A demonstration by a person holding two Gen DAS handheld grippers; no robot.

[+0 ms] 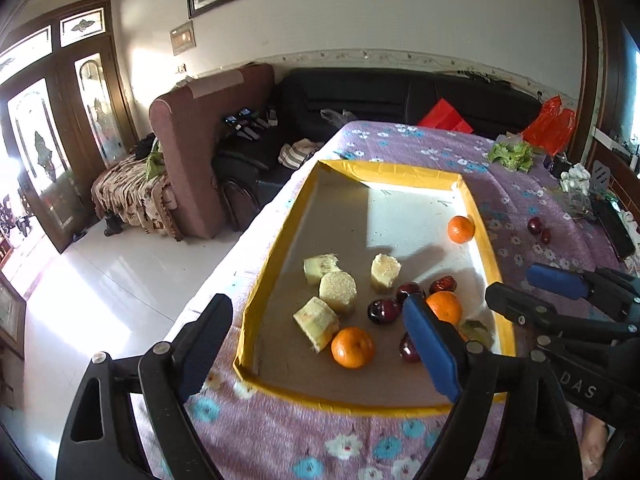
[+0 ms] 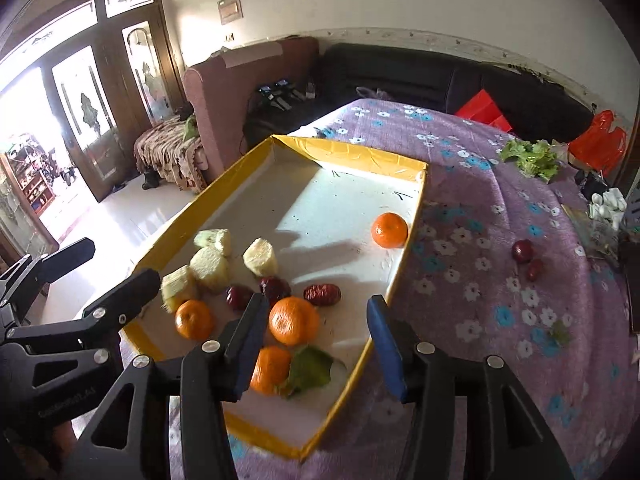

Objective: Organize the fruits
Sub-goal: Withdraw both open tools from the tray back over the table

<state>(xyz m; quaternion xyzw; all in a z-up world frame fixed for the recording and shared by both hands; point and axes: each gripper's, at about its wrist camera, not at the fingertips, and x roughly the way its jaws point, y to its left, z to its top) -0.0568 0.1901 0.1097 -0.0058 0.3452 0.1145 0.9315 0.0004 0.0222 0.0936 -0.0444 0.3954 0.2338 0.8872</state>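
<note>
My left hand-held gripper (image 1: pixel 320 336) and my right hand-held gripper (image 2: pixel 316 336) both hang with fingers spread wide, gripping nothing, over the near end of the yellow-rimmed tray (image 2: pixel 416 200). Inside the tray lie 4 sugarcane pieces (image 1: pixel 338 290), 4 mandarins (image 2: pixel 294 320), dark plums (image 1: pixel 383 311) and a red date (image 2: pixel 322 294); 1 mandarin sits alone by the tray's far right wall. Outside the tray, to its right on the floral tabletop (image 2: pixel 480 312), rest 1 plum (image 2: pixel 522 251) and 1 date (image 2: pixel 534 270).

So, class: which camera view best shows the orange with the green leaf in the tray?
The right wrist view: the leafy orange lies near its fingers with the leaf spread beside it. In the left wrist view, a blue-padded finger hides most of it, leaving a sliver.
</note>
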